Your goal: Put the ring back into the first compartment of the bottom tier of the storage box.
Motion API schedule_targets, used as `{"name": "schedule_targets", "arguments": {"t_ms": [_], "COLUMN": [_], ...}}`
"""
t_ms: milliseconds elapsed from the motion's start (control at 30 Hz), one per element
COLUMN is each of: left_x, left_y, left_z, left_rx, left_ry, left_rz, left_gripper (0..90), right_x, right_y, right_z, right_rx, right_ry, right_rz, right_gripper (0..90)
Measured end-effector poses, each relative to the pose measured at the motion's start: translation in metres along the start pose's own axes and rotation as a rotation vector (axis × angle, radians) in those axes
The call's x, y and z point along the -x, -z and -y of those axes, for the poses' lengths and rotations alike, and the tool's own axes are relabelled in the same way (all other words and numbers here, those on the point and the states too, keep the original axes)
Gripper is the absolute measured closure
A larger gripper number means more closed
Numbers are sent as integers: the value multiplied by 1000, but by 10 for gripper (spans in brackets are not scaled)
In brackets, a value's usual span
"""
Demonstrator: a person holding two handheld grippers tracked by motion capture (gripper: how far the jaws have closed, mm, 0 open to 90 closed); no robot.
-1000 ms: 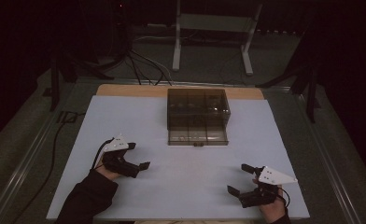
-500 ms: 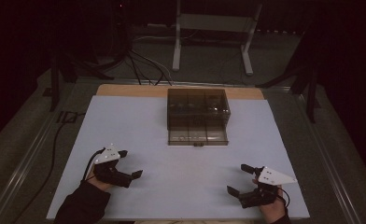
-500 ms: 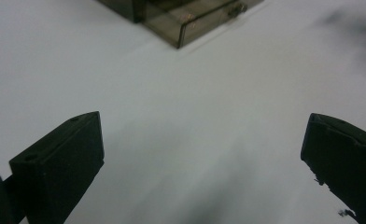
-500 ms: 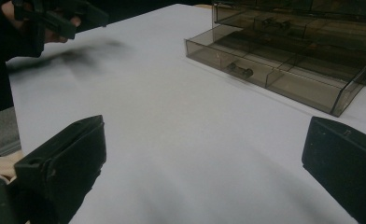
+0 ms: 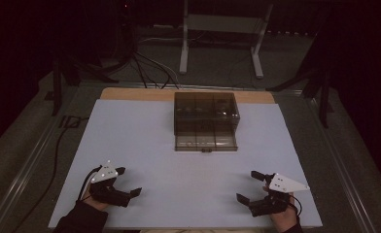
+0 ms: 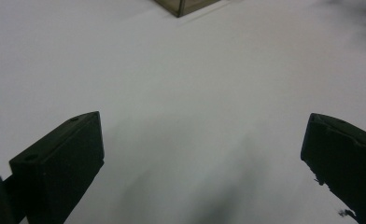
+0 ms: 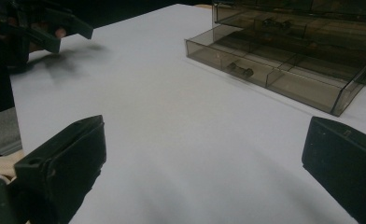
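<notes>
the smoky translucent plastic drawer box (image 5: 206,121) sits at 12 o'clock on the white table (image 5: 130,141), drawer out. likely light, rigid, slippery: grip the drawer front. left gripper (image 5: 123,180) and right gripper (image 5: 250,186) both gape, holding nothing.

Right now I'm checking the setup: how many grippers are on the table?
2. The left gripper is near the front left corner, the right gripper near the front right; both open and empty.

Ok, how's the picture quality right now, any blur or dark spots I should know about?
High view: room dark, white table sheet lit, smoky box dim. Left gripper view: soft grey shadows across the sheet, box corner clipped at top. Right gripper view: the left gripper and its shadow look smeared; box contents murky.
</notes>
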State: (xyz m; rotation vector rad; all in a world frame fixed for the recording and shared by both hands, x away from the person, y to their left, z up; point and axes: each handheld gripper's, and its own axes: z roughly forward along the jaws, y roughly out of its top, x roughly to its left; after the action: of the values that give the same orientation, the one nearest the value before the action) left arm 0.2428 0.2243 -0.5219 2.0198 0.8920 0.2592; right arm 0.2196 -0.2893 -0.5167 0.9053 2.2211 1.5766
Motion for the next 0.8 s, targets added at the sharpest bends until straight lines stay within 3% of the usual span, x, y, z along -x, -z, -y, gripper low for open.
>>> {"name": "schedule_targets", "arguments": {"t_ms": [233, 567, 800], "left_x": [-9, -8, -8], "left_y": [2, 0, 0], "left_z": [6, 7, 6], "left_rx": [15, 26, 36], "left_ry": [44, 30, 42], "left_rz": [-16, -19, -7], "left_gripper": [6, 6, 6], "right_x": [0, 0, 0], "right_y": [0, -1, -1], "right_z": [0, 0, 0], "right_rx": [-2, -4, -4], "right_ry": [-1, -3, -6], "right_rz": [-1, 1, 3], "right_gripper": [0, 0, 0]}}
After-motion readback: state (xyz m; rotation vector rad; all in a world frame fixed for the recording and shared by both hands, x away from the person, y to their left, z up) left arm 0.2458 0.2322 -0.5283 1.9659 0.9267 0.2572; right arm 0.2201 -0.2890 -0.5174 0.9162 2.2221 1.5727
